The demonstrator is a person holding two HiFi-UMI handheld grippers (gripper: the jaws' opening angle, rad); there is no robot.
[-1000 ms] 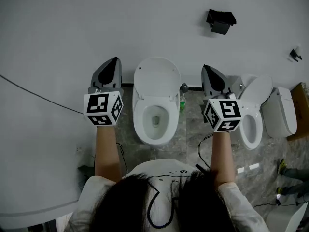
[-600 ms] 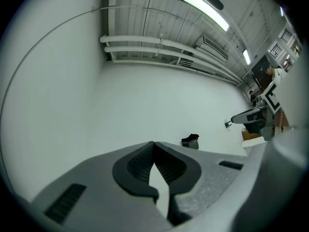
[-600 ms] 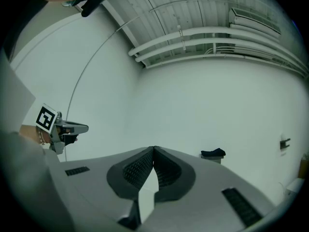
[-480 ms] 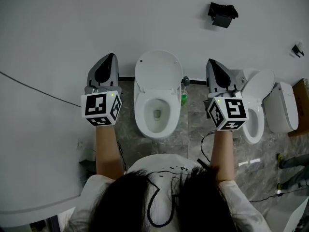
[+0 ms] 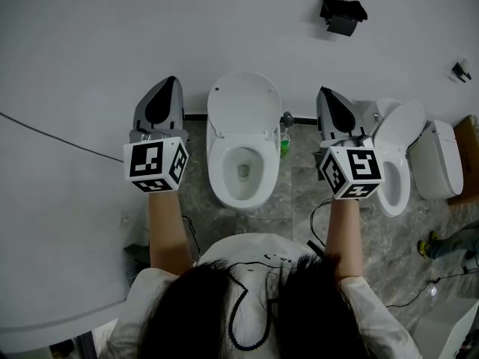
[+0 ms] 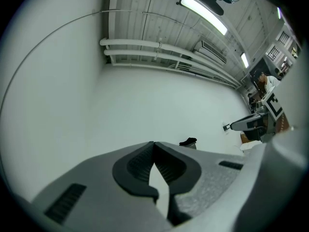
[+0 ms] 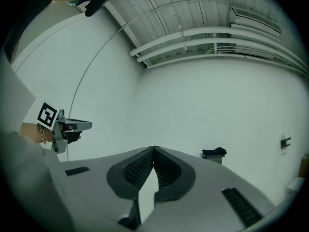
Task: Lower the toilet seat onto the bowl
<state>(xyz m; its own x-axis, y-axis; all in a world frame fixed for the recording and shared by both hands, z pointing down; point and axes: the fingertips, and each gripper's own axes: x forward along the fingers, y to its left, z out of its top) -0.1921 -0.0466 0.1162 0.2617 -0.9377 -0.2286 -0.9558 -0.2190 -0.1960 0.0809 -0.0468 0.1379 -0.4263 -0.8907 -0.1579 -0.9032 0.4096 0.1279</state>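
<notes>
- Head view, looking down past dark hair and two forearms: a white wall (image 5: 90, 43) fills the top, and grey stone floor (image 5: 299, 200) lies below it.
- A thin cable (image 5: 60, 143) crosses the wall at the far left.
- The left gripper (image 5: 171, 82) is held out left of the toilet (image 5: 254, 200) and points at the wall. The left gripper view shows its jaws pressed together with nothing between them.
- The toilet stands at the floor's far edge, against the wall, between the two grippers. Its seat (image 5: 243, 107) is up, leaning back toward the wall, clear of the bowl (image 5: 218, 182). Neither gripper touches it.
- A green bottle (image 5: 283, 154) stands on the floor just right of the toilet, by the wall.
- The right gripper (image 5: 324, 92), right of the bottle, also points at the wall. Its jaws are closed tight and hold nothing.
- A second toilet (image 5: 395, 178) stands further right along the floor's far edge, its lid raised.
- A black box (image 5: 343, 17) sits high on the wall above the right gripper.
</notes>
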